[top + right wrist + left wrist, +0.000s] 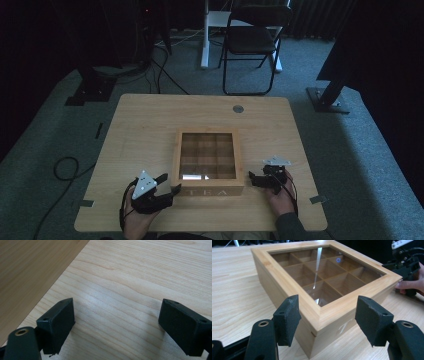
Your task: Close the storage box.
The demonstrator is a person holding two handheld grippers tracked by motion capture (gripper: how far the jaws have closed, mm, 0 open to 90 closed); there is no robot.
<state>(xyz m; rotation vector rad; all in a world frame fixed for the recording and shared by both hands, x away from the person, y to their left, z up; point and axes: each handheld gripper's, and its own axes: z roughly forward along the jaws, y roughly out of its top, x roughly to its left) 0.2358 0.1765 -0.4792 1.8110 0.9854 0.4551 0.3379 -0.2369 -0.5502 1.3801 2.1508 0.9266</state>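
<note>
A square, glass-lidded pale wooden box (208, 159) with nine compartments sits closed at the table's (140, 130) near centre. Its near-left corner lies between the left gripper's (327, 320) wide-spread jaws; the right gripper (256, 178), equally wide, waits just beside the box's right wall.

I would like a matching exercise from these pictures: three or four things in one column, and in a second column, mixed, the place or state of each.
Things:
1. wooden box
2. left gripper
3. right gripper
4. folding chair

Places or states:
A. on the floor beyond the table
B. open, at the box's near left corner
C. lid closed, middle of the table
D. open, over bare table right of the box

Pairs: 1-C, 2-B, 3-D, 4-A
</note>
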